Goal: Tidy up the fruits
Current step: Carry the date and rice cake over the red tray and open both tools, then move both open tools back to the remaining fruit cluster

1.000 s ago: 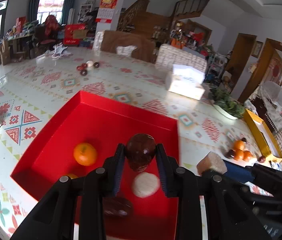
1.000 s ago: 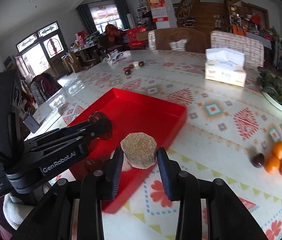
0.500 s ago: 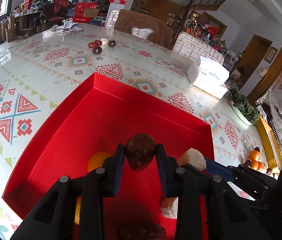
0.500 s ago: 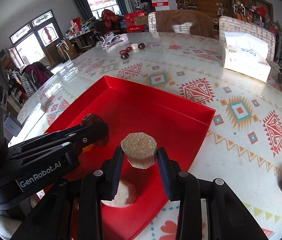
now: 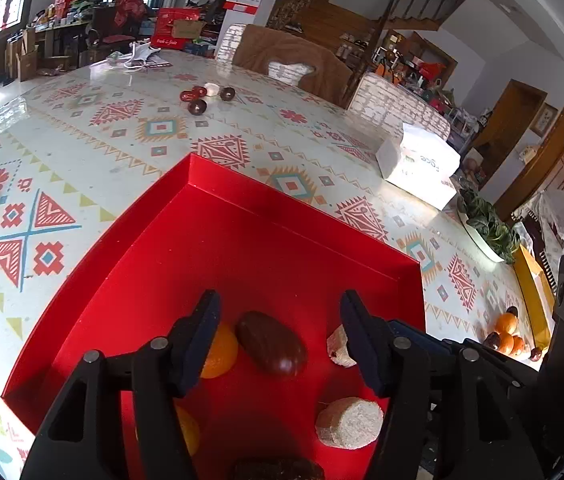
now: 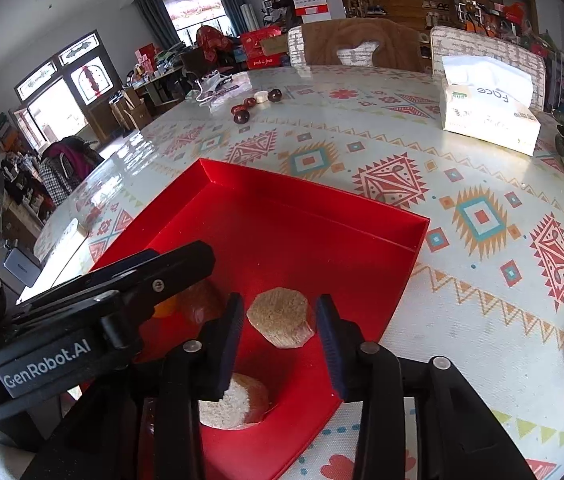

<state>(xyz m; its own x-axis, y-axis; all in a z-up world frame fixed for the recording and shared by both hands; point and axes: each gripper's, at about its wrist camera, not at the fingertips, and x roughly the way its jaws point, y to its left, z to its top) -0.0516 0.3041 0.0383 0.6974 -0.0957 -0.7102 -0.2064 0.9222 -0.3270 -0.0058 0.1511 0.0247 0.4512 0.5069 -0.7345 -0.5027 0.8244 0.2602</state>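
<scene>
A red tray (image 5: 241,216) lies on the patterned table and also shows in the right wrist view (image 6: 322,208). My left gripper (image 5: 277,312) is open above the tray, with a dark brown fruit (image 5: 271,342) lying free on the tray floor between its fingers. An orange (image 5: 219,350), a tan round piece (image 5: 350,422) and another dark fruit (image 5: 277,470) lie in the tray. My right gripper (image 6: 277,316) holds a tan octagonal piece (image 6: 282,316) between slightly parted fingers, low over the tray, above another tan piece (image 6: 233,404).
A cluster of dark red fruits (image 5: 201,98) lies far across the table. Oranges and dark fruits (image 5: 506,334) sit at the right by a yellow tray (image 5: 534,284). A tissue box (image 5: 422,172) and a plate of greens (image 5: 486,228) stand at the right.
My left gripper has opened and let the dark brown fruit drop onto the tray floor. My right gripper has lowered the tan piece into the tray and its fingers have parted slightly.
</scene>
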